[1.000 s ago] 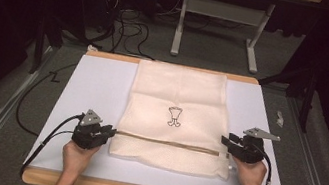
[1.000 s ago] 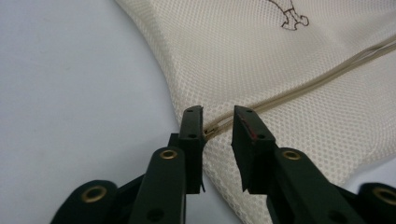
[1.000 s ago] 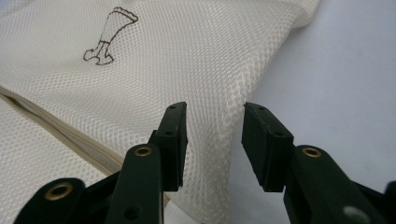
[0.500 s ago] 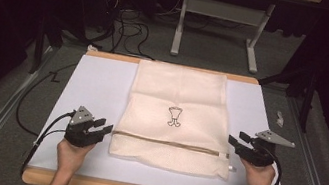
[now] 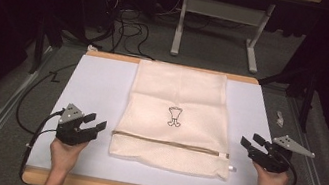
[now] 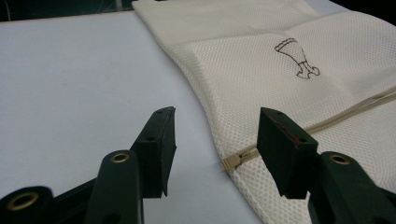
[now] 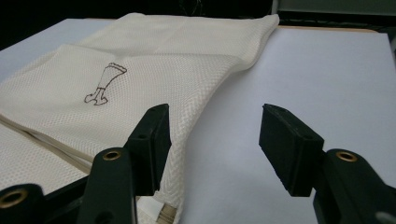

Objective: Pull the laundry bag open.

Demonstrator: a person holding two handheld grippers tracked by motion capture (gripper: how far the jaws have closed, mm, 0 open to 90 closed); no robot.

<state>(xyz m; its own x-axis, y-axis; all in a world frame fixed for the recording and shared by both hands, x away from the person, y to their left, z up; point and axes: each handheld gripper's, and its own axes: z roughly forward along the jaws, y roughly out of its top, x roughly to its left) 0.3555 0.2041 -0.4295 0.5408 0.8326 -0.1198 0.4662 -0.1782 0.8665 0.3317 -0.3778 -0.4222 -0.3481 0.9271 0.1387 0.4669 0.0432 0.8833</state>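
the mesh laundry bag (image 5: 176, 117) lies flat between the left gripper (image 5: 95, 123) and right gripper (image 5: 250, 140), whose jaws have just been opening, nothing held. soft, light, limp: best pinched at its zipper edge (image 5: 169, 143).

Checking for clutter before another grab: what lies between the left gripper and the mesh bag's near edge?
Nothing: in the high view, bare white table top separates the open left gripper from the mesh bag.

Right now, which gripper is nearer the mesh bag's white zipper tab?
Right. The right gripper sits open just off the bag's right edge, beside the zipper tab. The left gripper is open off the mesh bag's opposite edge.
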